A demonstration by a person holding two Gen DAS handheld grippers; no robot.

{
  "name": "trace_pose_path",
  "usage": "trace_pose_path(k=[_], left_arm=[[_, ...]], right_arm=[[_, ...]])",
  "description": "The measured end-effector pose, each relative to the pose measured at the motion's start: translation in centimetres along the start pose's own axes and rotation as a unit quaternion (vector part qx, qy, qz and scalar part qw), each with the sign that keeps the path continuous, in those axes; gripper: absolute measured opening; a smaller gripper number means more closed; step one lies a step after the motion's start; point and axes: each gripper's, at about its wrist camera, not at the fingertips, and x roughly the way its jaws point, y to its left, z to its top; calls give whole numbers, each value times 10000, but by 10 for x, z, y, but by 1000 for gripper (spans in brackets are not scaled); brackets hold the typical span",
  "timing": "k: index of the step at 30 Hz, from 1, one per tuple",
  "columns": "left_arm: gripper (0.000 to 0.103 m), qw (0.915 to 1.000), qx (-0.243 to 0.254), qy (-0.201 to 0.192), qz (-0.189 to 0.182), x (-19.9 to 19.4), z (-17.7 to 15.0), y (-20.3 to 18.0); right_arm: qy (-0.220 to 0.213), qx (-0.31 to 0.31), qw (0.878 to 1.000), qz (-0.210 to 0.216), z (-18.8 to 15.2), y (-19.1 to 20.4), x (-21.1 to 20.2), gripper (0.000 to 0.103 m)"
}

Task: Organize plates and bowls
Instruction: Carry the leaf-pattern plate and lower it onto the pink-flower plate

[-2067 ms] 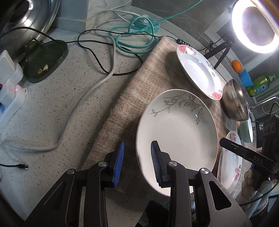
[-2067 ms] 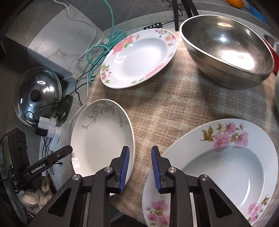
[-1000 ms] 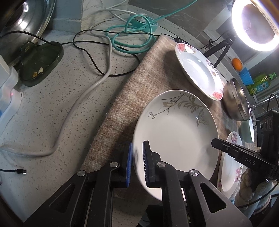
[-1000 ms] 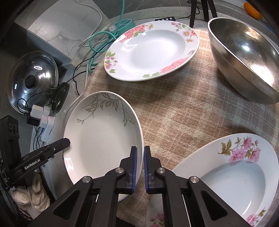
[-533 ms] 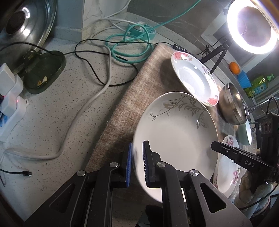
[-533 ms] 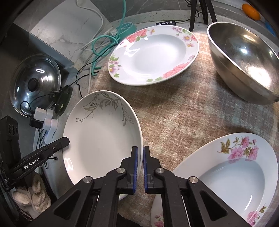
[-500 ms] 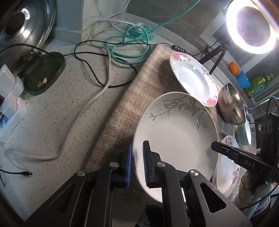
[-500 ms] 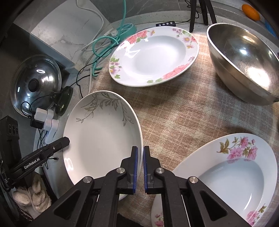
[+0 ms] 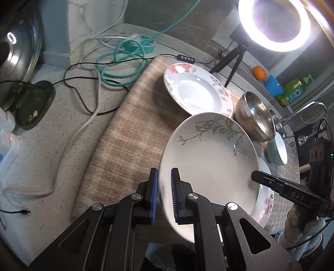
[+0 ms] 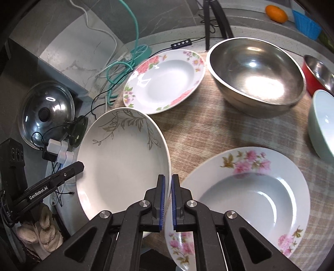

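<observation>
A white plate with a grey leaf pattern [image 9: 208, 158] [image 10: 121, 158] hangs tilted above the checked mat [image 9: 129, 133]. My left gripper [image 9: 163, 173] is shut on its left rim, and my right gripper [image 10: 168, 177] is shut on its right rim. Under the plate's right side lies a pink-flowered plate [image 10: 250, 200]. A second flowered plate [image 10: 165, 81] rests at the back of the mat beside a large steel bowl [image 10: 256, 77]. At the right edge stand a mint bowl [image 10: 321, 125] and a red bowl [image 10: 317, 73].
Teal and white cables [image 9: 125, 60] coil on the speckled counter left of the mat, near a glass pot lid [image 10: 46, 112] and plugged adapters [image 10: 58, 152]. A ring light [image 9: 273, 23] on a tripod stands behind the mat. An orange [image 10: 276, 10] sits at the back.
Both grippers went from open to shut on the leaf plate's rims. The plate has since risen off the mat and shifted right, over the edge of the near flowered plate.
</observation>
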Motion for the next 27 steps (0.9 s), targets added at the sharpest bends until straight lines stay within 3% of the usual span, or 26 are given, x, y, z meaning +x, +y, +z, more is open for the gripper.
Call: trace_pose_path(k=[27], left_arm=[[11,9887,1195,763,-484,55,-25,-115]], right_arm=[[-333,1152,9911,-581,-62,-110,-63,5]])
